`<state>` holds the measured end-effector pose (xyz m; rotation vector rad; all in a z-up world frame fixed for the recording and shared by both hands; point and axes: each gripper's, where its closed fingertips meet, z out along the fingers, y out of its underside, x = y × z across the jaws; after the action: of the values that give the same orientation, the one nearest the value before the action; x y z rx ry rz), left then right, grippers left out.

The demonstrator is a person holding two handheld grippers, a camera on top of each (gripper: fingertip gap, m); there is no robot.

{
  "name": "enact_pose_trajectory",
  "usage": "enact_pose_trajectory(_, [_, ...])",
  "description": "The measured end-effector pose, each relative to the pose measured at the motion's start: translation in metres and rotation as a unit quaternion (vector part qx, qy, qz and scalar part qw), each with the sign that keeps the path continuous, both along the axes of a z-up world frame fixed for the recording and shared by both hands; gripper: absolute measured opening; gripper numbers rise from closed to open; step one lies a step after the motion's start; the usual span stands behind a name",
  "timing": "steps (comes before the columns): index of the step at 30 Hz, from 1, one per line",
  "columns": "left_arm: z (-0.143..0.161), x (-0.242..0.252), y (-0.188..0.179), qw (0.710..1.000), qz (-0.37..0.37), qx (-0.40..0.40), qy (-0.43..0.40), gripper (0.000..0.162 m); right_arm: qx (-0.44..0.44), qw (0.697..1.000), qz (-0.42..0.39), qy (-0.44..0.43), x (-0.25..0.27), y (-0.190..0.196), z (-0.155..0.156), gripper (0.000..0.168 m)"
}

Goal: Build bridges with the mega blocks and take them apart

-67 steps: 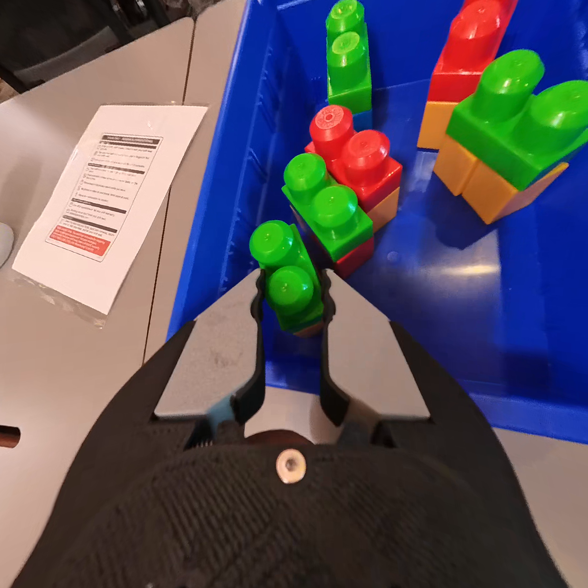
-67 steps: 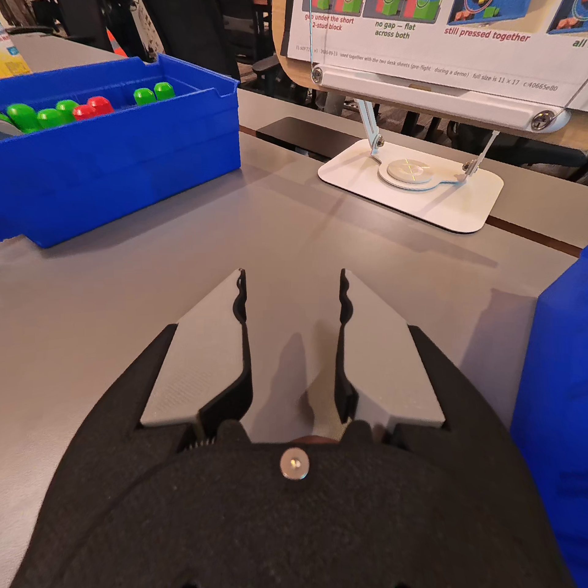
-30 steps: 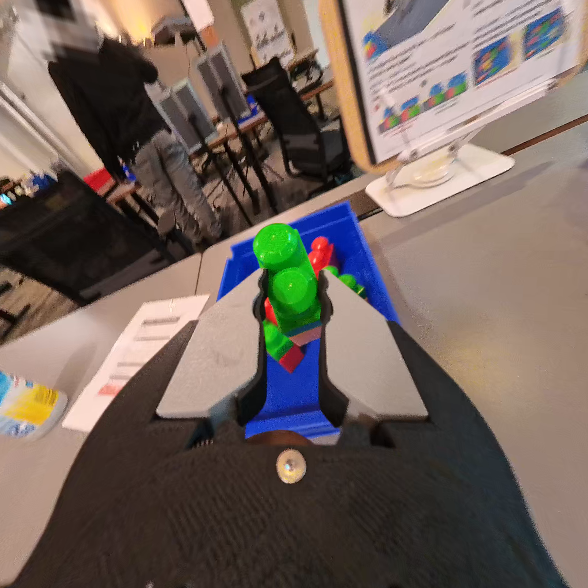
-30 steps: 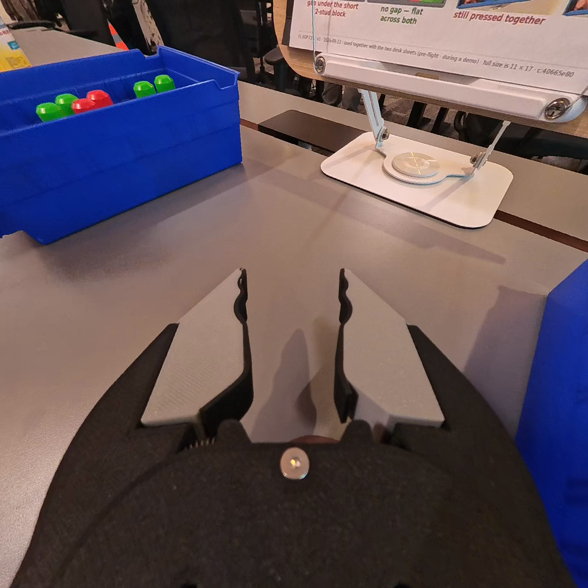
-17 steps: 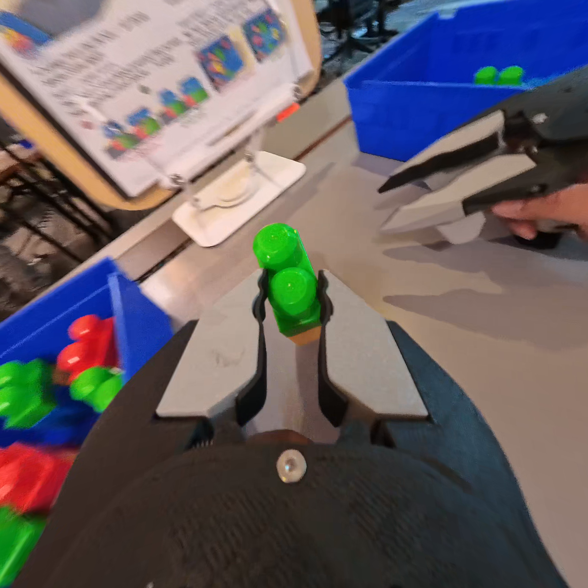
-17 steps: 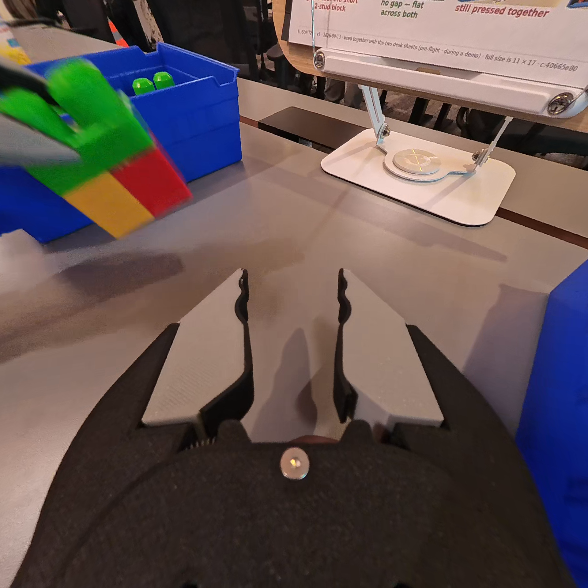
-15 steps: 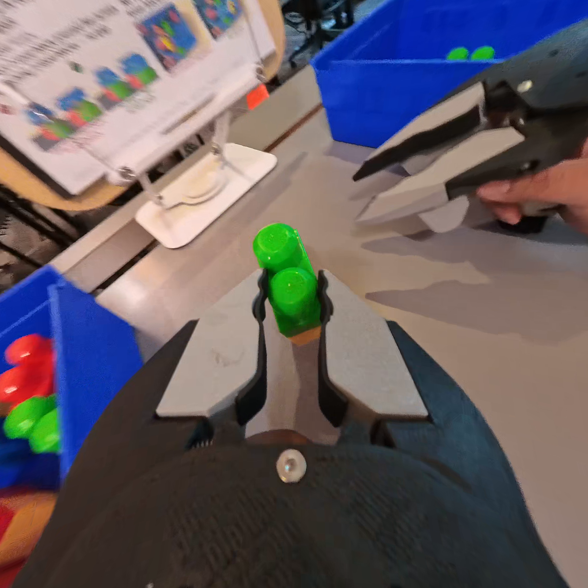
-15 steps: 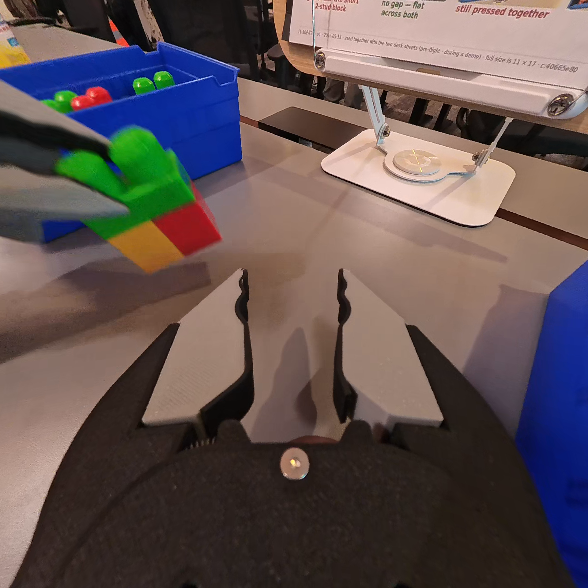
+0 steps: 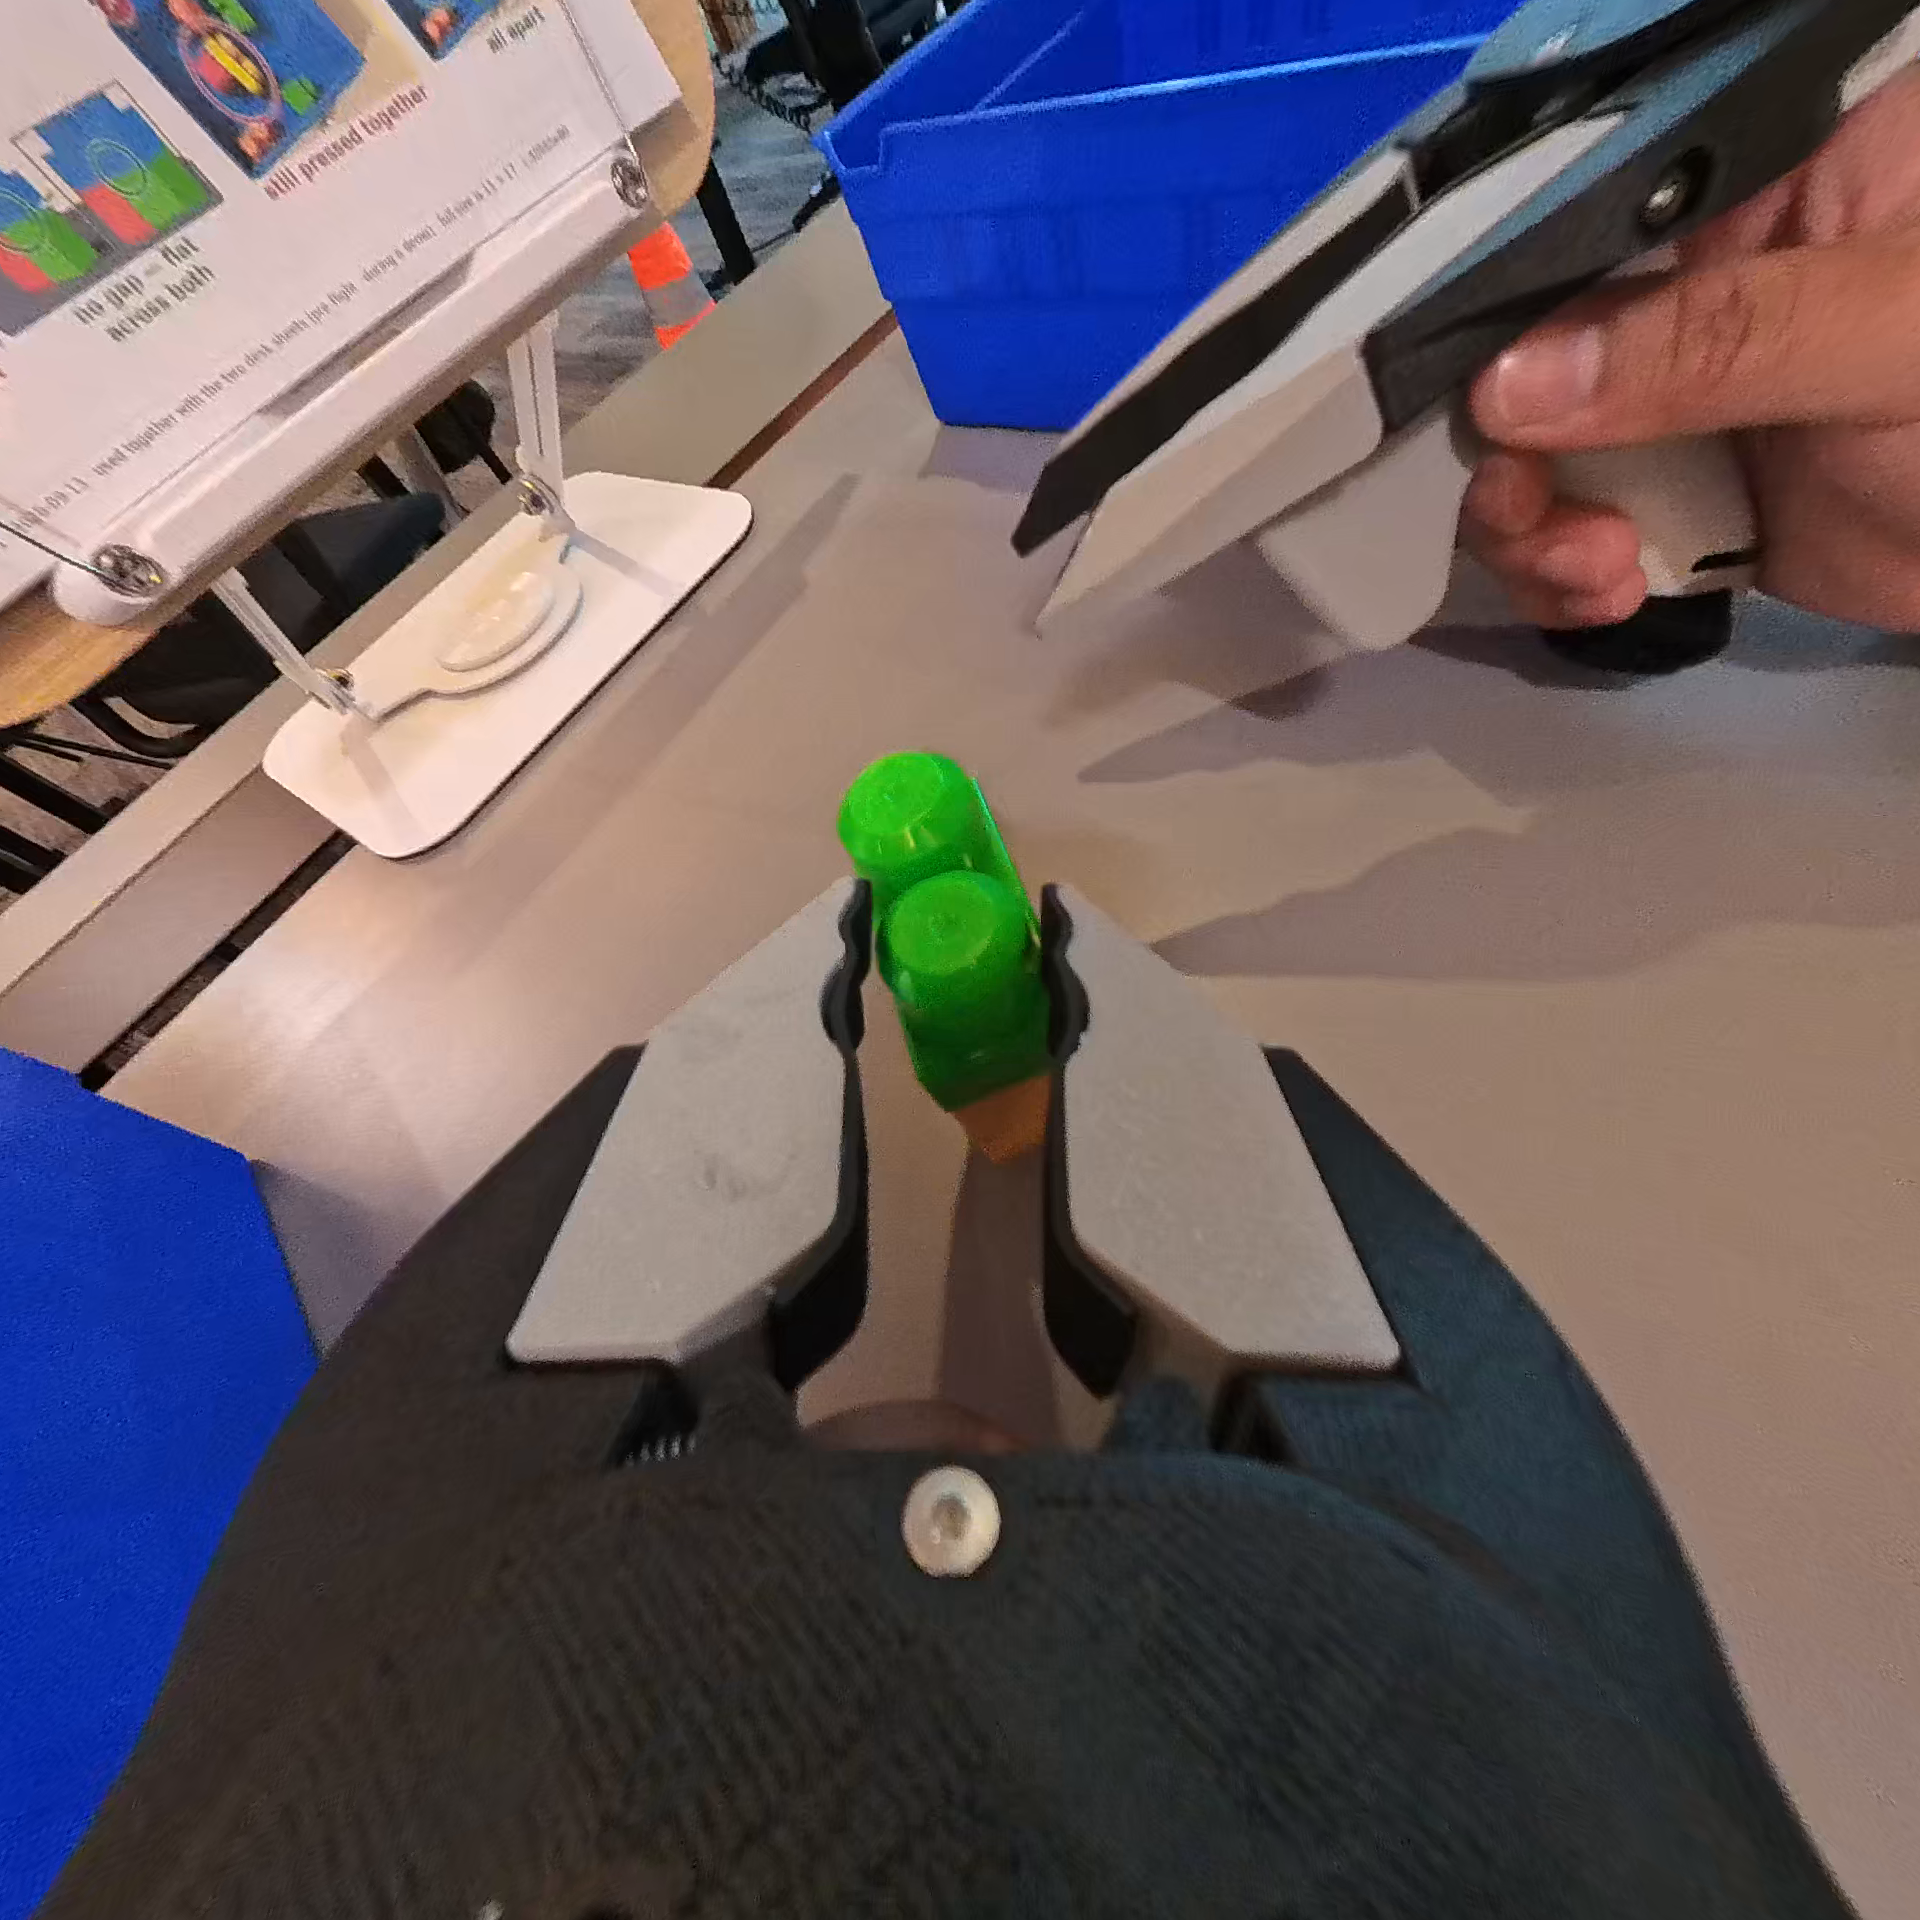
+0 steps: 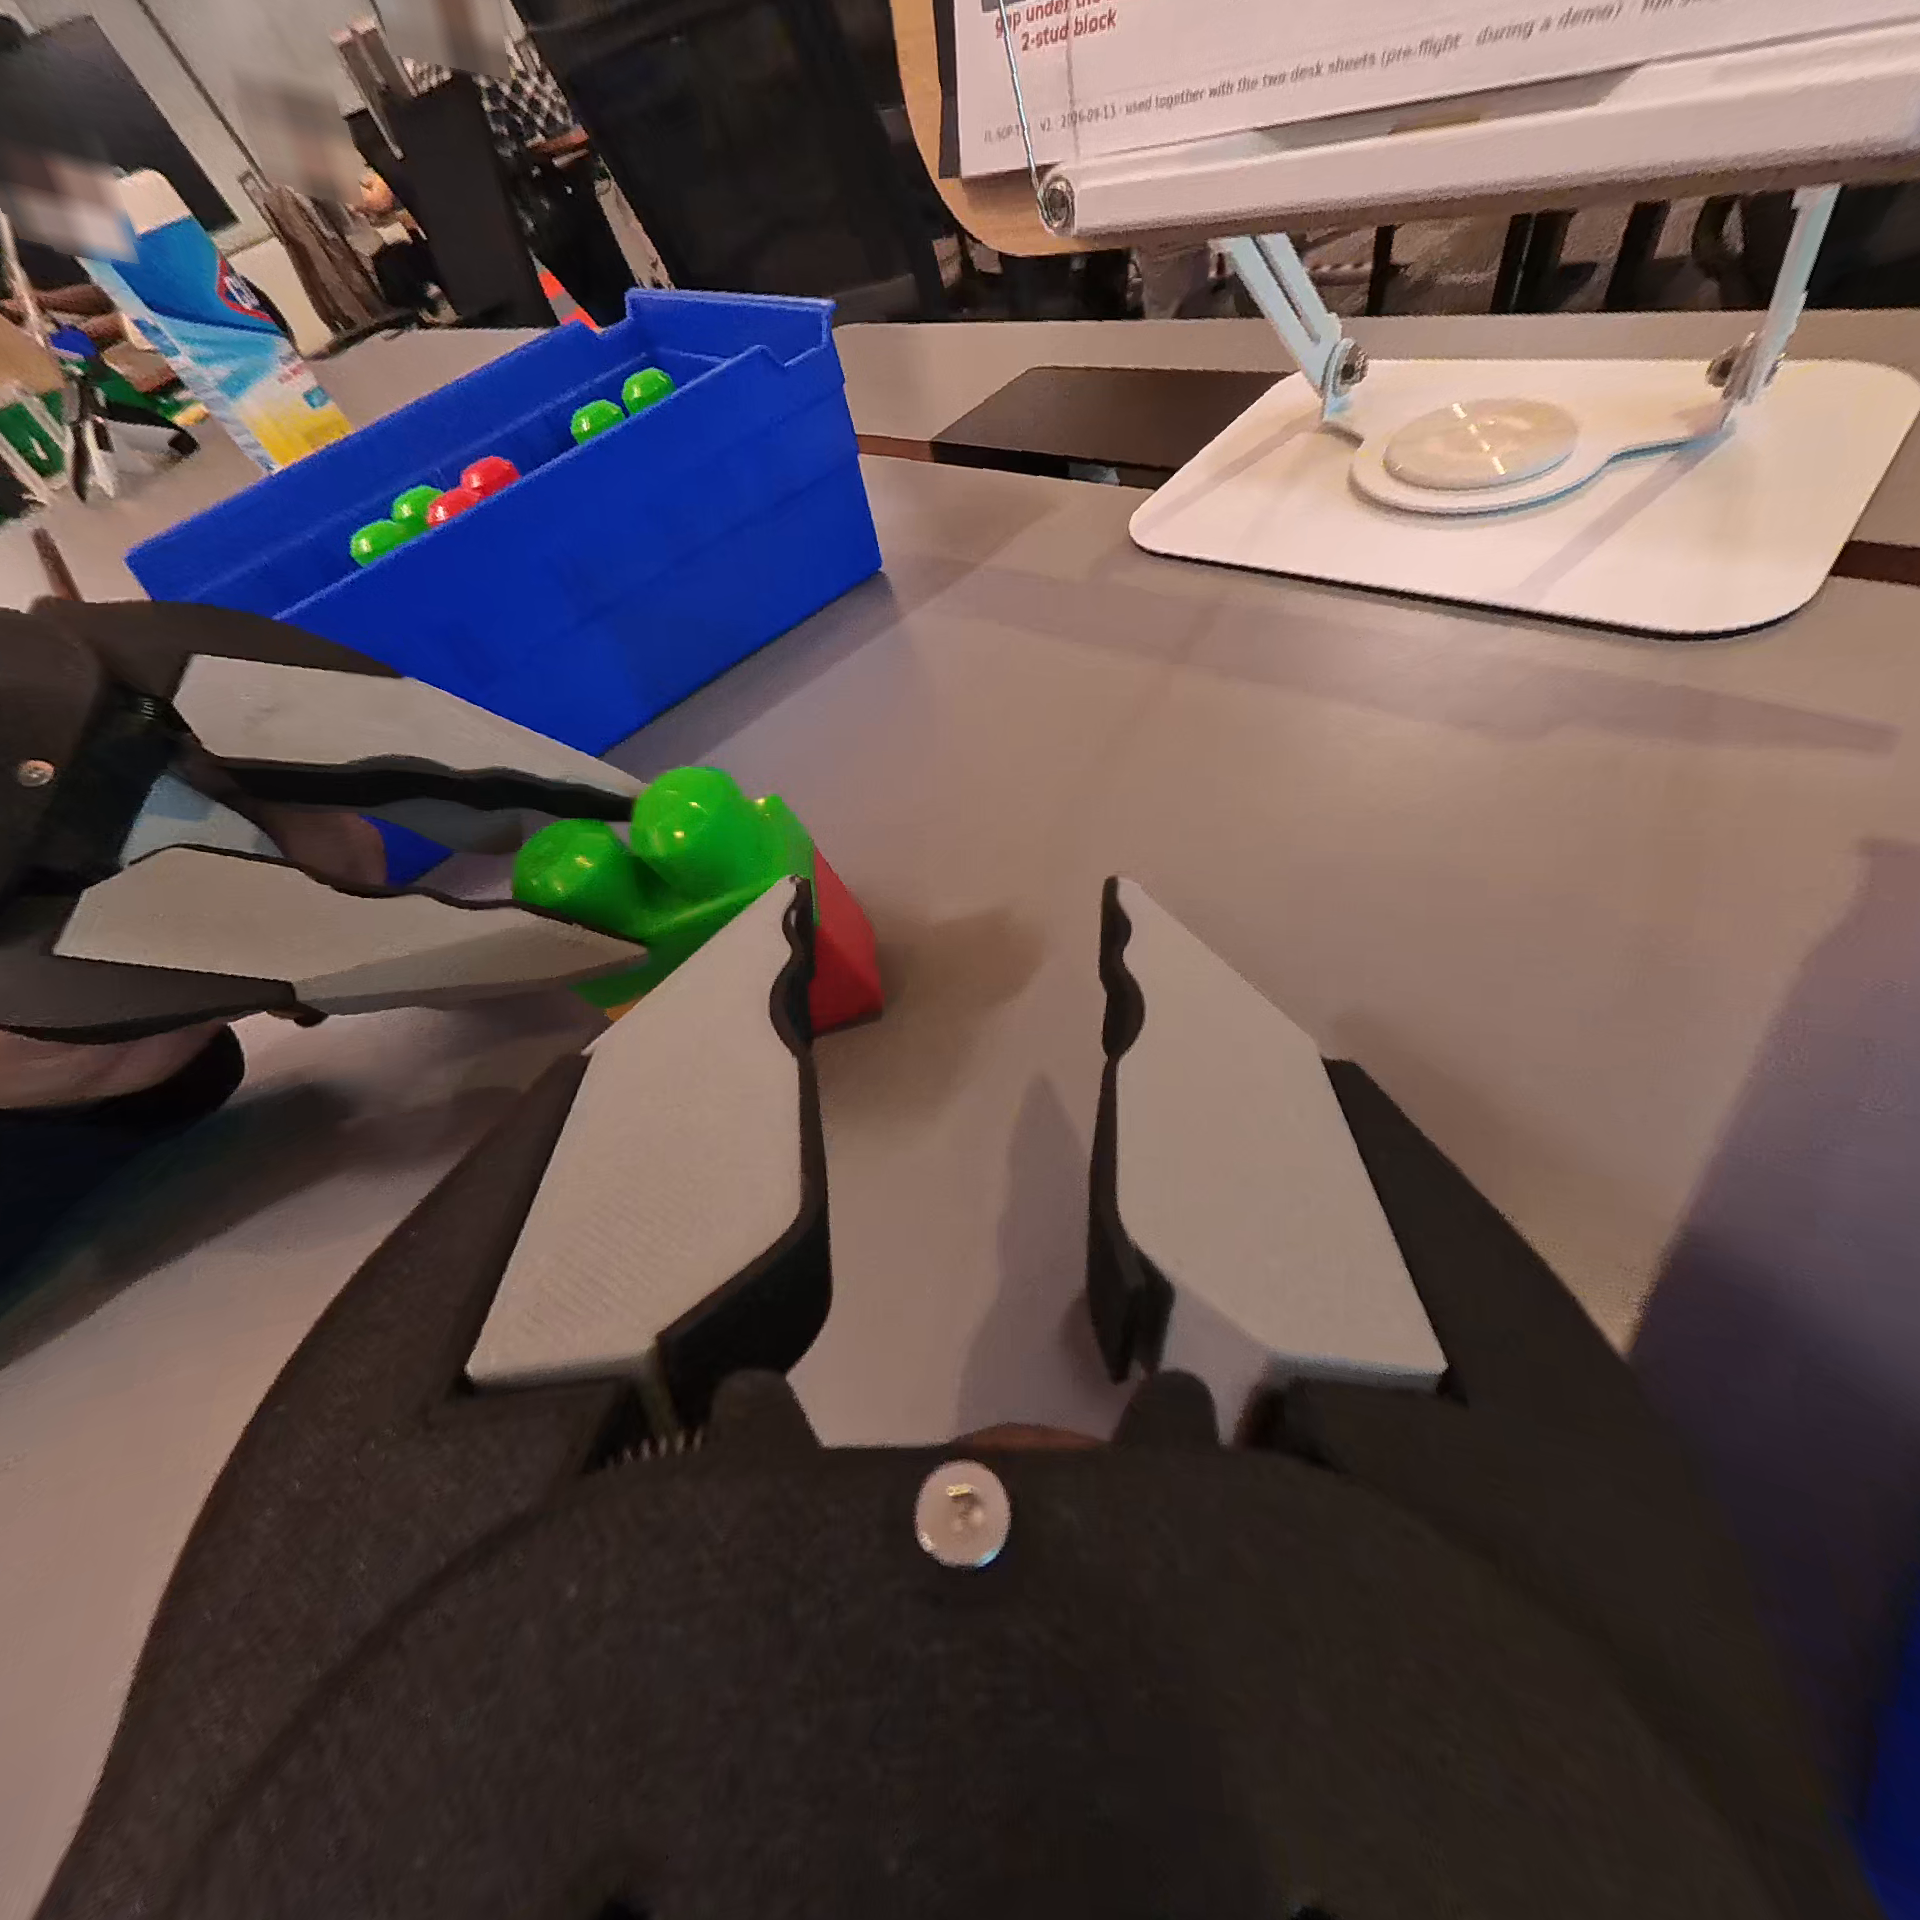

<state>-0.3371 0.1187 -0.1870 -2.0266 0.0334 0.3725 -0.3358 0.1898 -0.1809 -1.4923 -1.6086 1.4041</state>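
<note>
My left gripper [image 9: 951, 920] is shut on the green two-stud block [image 9: 935, 894] that tops a small bridge; an orange-yellow block [image 9: 1003, 1127] shows under it. In the right wrist view the left gripper [image 10: 636, 873] comes in from the left, holding the green block [image 10: 707, 852] with a red block [image 10: 844, 961] beneath, at or just above the grey table [image 10: 1247, 831]. My right gripper [image 10: 954, 904] is open and empty, its left fingertip just in front of the bridge. It also shows in the left wrist view [image 9: 1039, 582], held by a hand [image 9: 1714, 416].
A blue bin [image 10: 582, 603] with green and red blocks [image 10: 457, 499] stands at the far left. A second blue bin [image 9: 1039, 208] is at the right. A white stand [image 10: 1507, 499] holding an instruction sheet is at the back.
My left gripper has carried the bridge from above the blue bin to the middle of the table and lowered it. The bridge now sits close to the right gripper's left finger.
</note>
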Motion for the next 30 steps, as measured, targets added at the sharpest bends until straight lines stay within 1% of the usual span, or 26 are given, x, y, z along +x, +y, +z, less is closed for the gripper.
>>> enact_pose_trajectory(3, [0.008,0.000,-0.001,1.000,0.005,0.014,0.014,0.034,-0.005,1.000,0.003,-0.008,0.000,-0.001,-0.004,0.052])
enact_pose_trajectory(6, [0.012,-0.003,-0.006,1.000,0.012,0.019,0.007,0.039,0.000,1.000,0.005,-0.009,0.000,-0.002,-0.006,0.052])
enact_pose_trajectory(9, [0.005,-0.002,-0.010,1.000,0.008,0.007,-0.029,0.042,0.011,1.000,0.011,-0.015,0.000,-0.006,-0.008,0.052])
enact_pose_trajectory(11, [-0.006,-0.004,-0.012,0.997,0.018,-0.012,-0.072,0.055,0.027,0.999,0.010,-0.018,0.000,-0.007,-0.010,0.052])
enact_pose_trajectory(12, [-0.009,-0.006,-0.012,0.996,0.022,-0.016,-0.082,0.056,0.036,0.999,0.010,-0.019,0.000,-0.007,-0.011,0.052])
enact_pose_trajectory(15, [-0.019,-0.006,-0.015,0.995,0.023,-0.035,-0.093,0.054,0.060,0.998,0.010,-0.021,0.000,-0.008,-0.013,0.052])
enact_pose_trajectory(16, [-0.025,-0.002,-0.016,0.993,0.013,-0.051,-0.101,0.047,0.066,0.998,0.011,-0.022,0.000,-0.008,-0.013,0.052])
enact_pose_trajectory(17, [-0.031,0.004,-0.016,0.992,-0.002,-0.069,-0.110,0.035,0.071,0.997,0.010,-0.024,0.000,-0.008,-0.014,0.052])
enact_pose_trajectory(18, [-0.036,0.011,-0.016,0.989,-0.018,-0.081,-0.120,0.035,0.078,0.997,0.009,-0.027,0.000,-0.008,-0.015,0.052])
enact_pose_trajectory(19, [-0.039,0.025,-0.015,0.985,-0.050,-0.091,-0.138,0.034,0.084,0.996,0.007,-0.031,0.000,-0.006,-0.017,0.052])
enact_pose_trajectory(20, [-0.041,0.038,-0.014,0.979,-0.081,-0.095,-0.159,0.030,0.091,0.995,0.005,-0.035,0.000,-0.004,-0.018,0.052])
enact_pose_trajectory(21, [-0.041,0.046,-0.013,0.975,-0.095,-0.096,-0.178,0.031,0.096,0.995,0.001,-0.036,0.000,-0.002,-0.019,0.052])
enact_pose_trajectory(23, [-0.041,0.056,-0.012,0.967,-0.114,-0.099,-0.204,0.037,0.099,0.994,-0.006,-0.036,0.000,0.003,-0.017,0.052])
enact_pose_trajectory(25, [-0.034,0.062,-0.010,0.962,-0.136,-0.079,-0.223,0.035,0.092,0.995,-0.008,-0.030,0.001,0.005,-0.013,0.052])
enact_pose_trajectory(27, [-0.026,0.056,-0.009,0.964,-0.128,-0.051,-0.227,0.035,0.085,0.996,-0.011,-0.026,0.002,0.006,-0.010,0.052])
enact_pose_trajectory(30, [-0.024,0.024,-0.011,0.978,-0.053,-0.033,-0.199,0.034,0.080,0.997,-0.014,-0.017,0.003,0.008,-0.004,0.052])
